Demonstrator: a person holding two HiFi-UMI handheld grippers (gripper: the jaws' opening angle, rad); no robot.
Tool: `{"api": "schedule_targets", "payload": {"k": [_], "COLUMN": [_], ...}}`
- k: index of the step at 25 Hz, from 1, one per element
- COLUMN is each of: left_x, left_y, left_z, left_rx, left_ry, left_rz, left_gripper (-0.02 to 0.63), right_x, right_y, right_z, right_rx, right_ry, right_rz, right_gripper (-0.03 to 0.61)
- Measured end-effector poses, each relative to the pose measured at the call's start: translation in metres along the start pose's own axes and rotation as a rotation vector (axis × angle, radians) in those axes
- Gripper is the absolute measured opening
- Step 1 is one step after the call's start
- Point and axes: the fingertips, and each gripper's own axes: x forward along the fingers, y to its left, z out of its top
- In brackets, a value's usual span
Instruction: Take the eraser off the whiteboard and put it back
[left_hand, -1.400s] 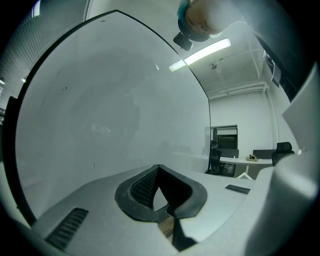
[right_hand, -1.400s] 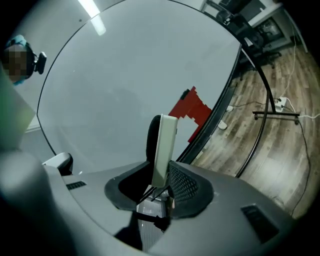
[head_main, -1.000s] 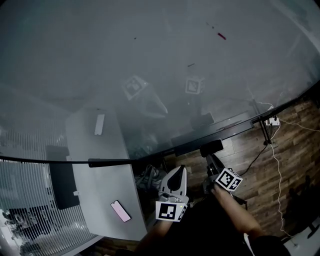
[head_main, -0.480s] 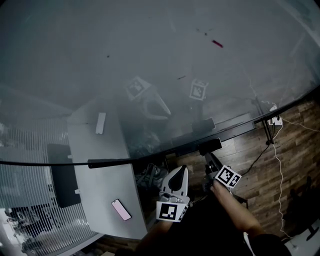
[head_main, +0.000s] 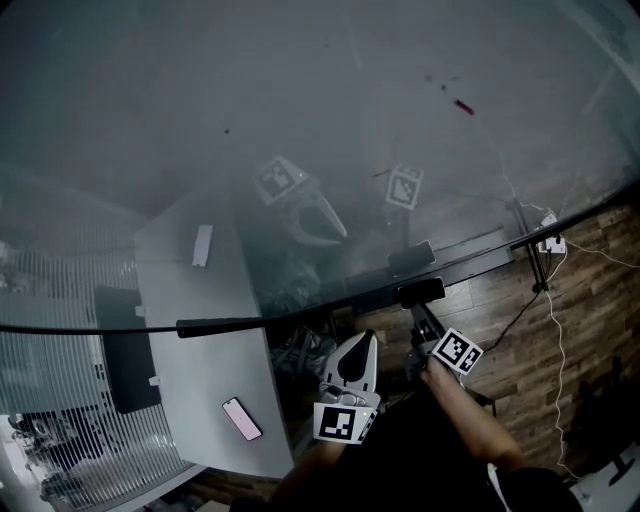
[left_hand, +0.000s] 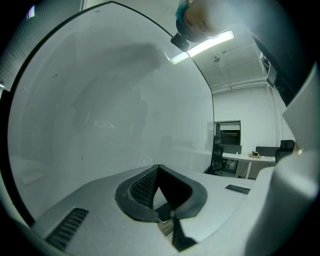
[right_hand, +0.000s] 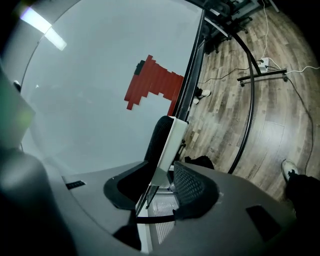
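The glass whiteboard (head_main: 300, 120) fills the upper head view, with a red mark (head_main: 463, 106) on it. A black-and-white eraser (head_main: 421, 291) sits at the board's lower edge, just below its own reflection. It stands between the jaws of my right gripper (head_main: 425, 305), which are opening. In the right gripper view the eraser (right_hand: 167, 145) stands upright between the pads of the right gripper (right_hand: 165, 172), beside the board and a red patch (right_hand: 152, 82). My left gripper (head_main: 358, 342) hangs back from the board. Its tips (left_hand: 159, 167) meet with nothing held.
Seen through the glass, a grey desk (head_main: 200, 370) holds a phone (head_main: 241, 420) and a white bar (head_main: 202, 245). A black stand leg and a power strip (head_main: 548, 243) with cables lie on the wood floor at the right.
The right gripper with the eraser has edged nearer the board, and the eraser's reflection has drawn closer to it. The left gripper has stayed where it was.
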Motion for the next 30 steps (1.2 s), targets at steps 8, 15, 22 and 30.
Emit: {"api": "schedule_targets", "payload": {"k": [8,15,22,30], "left_x": [0.000,0.002,0.003,0.005], "left_y": [0.006,0.009,0.012,0.010], "left_z": [0.003,0.004,0.004,0.006], "left_rx": [0.003,-0.021,-0.019,-0.053], "left_ry": [-0.010,0.011,0.006,-0.007], "left_rz": [0.013,0.027,0.026,0.017], "left_gripper": [0.006,0.006,0.006,0.006], "right_x": [0.009,0.013,0.012,0.008], "right_y": [-0.003,-0.003,-0.002,0.001], "right_z": [0.005,0.010,0.011,0.012], "right_rx": [0.023,0.018,-0.018,-0.047], "right_ry": [0.004,0.008,0.027,0.028], "right_rz": [-0.013,-0.022,-0.029,-0.021], "right_gripper": [0.186,0.196,0.200,0.202]}}
